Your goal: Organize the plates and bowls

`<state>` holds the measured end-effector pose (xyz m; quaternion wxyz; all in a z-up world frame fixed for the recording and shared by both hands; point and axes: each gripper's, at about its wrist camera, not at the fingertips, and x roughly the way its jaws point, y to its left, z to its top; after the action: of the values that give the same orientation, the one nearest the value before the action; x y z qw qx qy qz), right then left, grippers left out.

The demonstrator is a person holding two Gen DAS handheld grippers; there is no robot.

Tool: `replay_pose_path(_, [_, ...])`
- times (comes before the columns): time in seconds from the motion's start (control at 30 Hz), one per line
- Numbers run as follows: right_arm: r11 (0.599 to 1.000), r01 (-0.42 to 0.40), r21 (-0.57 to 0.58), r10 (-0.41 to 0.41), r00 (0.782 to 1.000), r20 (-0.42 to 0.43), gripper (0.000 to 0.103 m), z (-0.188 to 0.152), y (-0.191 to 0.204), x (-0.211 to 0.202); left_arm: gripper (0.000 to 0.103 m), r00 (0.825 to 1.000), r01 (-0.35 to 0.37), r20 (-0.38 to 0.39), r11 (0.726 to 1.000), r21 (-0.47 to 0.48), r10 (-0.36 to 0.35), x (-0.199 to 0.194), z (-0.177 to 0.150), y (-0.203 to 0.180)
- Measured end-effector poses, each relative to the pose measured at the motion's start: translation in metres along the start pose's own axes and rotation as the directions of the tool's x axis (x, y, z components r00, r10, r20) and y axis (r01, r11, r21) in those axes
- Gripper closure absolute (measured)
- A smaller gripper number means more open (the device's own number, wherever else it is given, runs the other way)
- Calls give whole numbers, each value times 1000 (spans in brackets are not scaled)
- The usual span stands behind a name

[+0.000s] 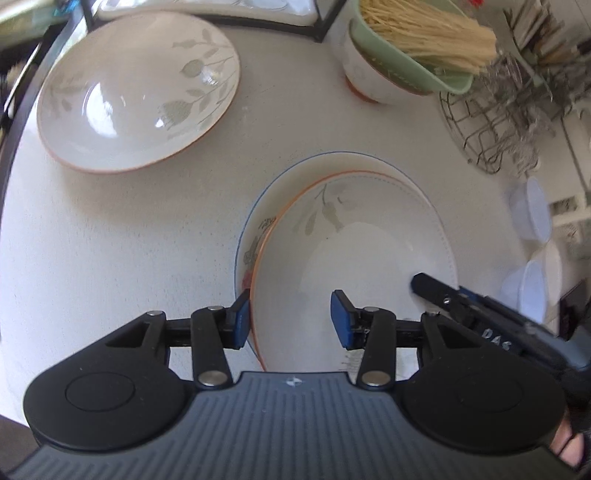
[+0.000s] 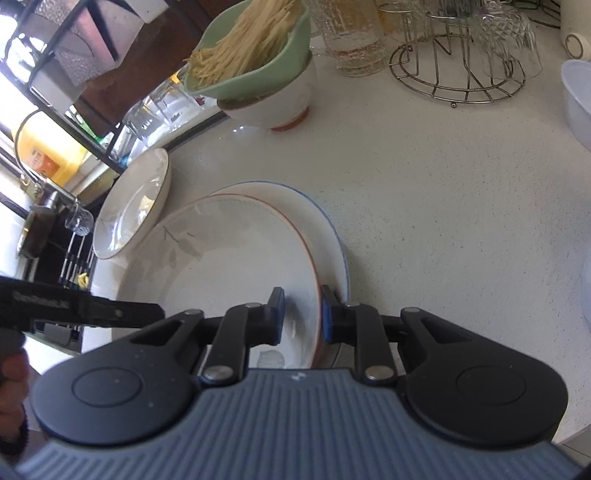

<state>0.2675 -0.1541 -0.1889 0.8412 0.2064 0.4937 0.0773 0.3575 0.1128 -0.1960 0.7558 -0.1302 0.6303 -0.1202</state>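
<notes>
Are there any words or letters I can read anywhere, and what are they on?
"DAS": white letters on the black right gripper, in the left wrist view.
Orange label on the yellow container: too blurred to read.
Pale marking along the black left gripper: too blurred to read.

My left gripper [image 1: 290, 319] & right gripper [image 2: 301, 317] had black linkage arms w/ silver rivets, blue pads. Ribbed grey-blue bodies. White "DAS" lettering on one.

Top plate [image 1: 354, 251]: white, orange rim, grey-green leaf print. Plate beneath [image 1: 258, 218]: white, blue rim, reddish floral. Far bowl [image 1: 136, 88]: white, brown-orange rim, green leaves. Mint-green dish [image 1: 406, 70], pale noodles [image 1: 424, 33]. Speckled off-white tabletop [image 1: 129, 240]. Claw pads [image 1: 242, 321] blue.
</notes>
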Motion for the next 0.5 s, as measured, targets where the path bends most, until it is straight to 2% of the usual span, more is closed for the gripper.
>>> replay_pose_path(0.07, [1000, 16, -14, -16, 1000, -1, 85, 0, 2, 1, 54, 1000, 17, 6, 1000, -19, -17, -7, -3, 7])
replay_pose_path(0.17, [1000, 7, -2, -7, 1000, -9, 85, -2, 2, 4, 54, 1000, -14, 19, 1000, 18, 13, -15, -10, 6])
replay_pose_path(0.37, [999, 39, -20, -39, 999, 11, 85, -5, 8, 2, 54, 1000, -21, 22, 998, 56, 20, -16, -16, 4])
replay_pose_path(0.5, [997, 76, -3, -75, 996, 50, 88, -6, 8, -6, 57, 999, -42, 28, 996, 75, 40, -14, -19, -1])
